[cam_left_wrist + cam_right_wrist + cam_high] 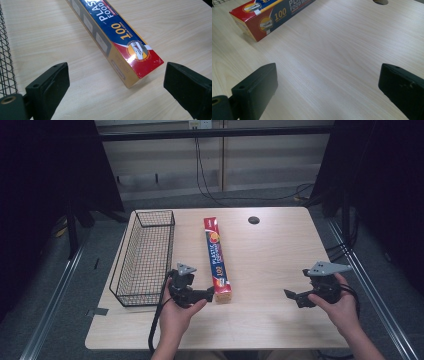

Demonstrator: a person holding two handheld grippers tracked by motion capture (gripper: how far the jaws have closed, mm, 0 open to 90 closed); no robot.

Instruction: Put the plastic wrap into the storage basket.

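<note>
In the high view, the left hand-held gripper (209, 294) sat just beside the near end of the box (217, 258), with the wire basket (145, 255) on its other side. The right hand-held gripper (290, 294) hovered over bare tabletop (270, 255), well apart from the box.

In the left gripper view, the jaws stood wide apart, holding nothing, the box (117, 40) end just ahead between them and the basket (5, 57) at the left edge.

In the right gripper view, the jaws gaped empty; the box (265, 17) lay far ahead to the left.
</note>
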